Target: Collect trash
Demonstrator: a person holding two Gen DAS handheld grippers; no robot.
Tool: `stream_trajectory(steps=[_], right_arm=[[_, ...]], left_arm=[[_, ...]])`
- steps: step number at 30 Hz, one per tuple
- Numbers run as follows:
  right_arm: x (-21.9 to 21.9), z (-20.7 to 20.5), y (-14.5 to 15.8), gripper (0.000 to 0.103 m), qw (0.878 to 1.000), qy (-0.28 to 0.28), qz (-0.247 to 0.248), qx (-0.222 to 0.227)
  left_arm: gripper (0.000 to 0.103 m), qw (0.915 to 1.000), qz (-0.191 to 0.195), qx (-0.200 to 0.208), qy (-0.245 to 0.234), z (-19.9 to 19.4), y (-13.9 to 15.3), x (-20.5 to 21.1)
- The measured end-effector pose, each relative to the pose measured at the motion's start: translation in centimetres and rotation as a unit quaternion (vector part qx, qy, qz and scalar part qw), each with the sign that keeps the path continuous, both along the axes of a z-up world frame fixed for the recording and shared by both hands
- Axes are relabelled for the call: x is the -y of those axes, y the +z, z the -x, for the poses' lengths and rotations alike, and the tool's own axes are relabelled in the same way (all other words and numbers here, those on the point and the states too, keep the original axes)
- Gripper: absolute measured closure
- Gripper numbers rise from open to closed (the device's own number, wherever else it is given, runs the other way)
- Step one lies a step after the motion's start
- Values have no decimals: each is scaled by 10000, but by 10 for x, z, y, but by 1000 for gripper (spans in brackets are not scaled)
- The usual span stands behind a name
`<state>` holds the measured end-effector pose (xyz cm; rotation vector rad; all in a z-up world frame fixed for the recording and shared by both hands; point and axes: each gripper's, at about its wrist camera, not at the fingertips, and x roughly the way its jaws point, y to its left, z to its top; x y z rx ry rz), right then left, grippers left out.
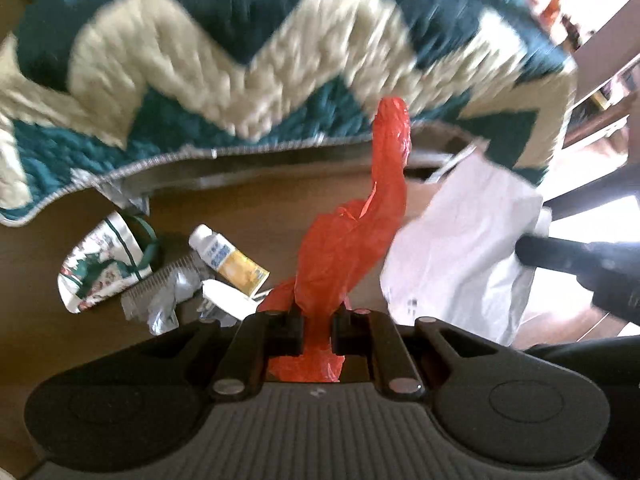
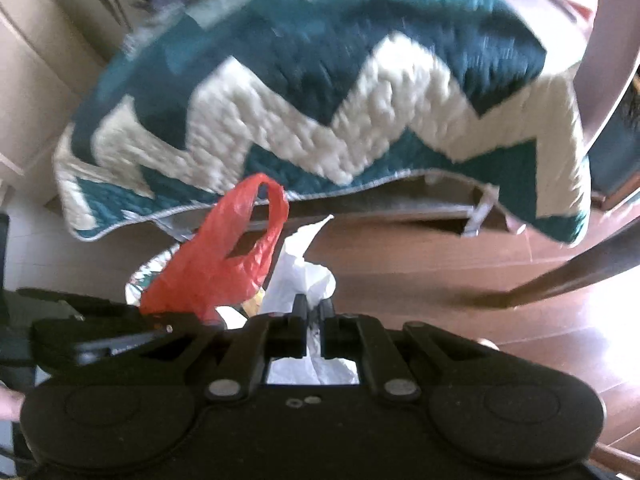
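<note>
My left gripper (image 1: 318,330) is shut on a red plastic bag (image 1: 352,240), which hangs lifted above the wooden floor (image 1: 248,208). The same red plastic bag (image 2: 216,272), with its loop handle, shows at the left of the right wrist view. A white plastic bag (image 2: 300,276) is pinched between the jaws of my right gripper (image 2: 314,324); it appears at the right of the left wrist view as a white plastic bag (image 1: 460,248). On the floor to the left lie a white and yellow tube (image 1: 228,260), crumpled foil wrappers (image 1: 168,300) and a printed paper cup (image 1: 100,264).
A green and cream zigzag quilt (image 1: 240,80) hangs over a bed edge just beyond the trash. The quilt (image 2: 320,112) fills the upper half of the right wrist view. A dark furniture leg (image 2: 580,276) slants over the floor at the right.
</note>
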<state>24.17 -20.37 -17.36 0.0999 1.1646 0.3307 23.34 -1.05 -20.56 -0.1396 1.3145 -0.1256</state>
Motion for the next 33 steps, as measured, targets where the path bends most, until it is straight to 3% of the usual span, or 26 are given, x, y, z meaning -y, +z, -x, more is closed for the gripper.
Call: stream_trajectory(steps=[8,16,25,33], right_arm=[[35,48,126,99,9927,256,20,1180],[91,90,239,99,9736,98,81,2280],[156,119,343,99,9433,-237,367,3291],[224,131,414,99,9092,-962,826,3966]], left_arm=[[92,9962,277,818,-77,19,108,22],[92,9825,584,1691,-520,33,218,72],[92,9557,831,2587,-1135,36,337,150],[92,9220,1000,3365,-1634,30,434,230]])
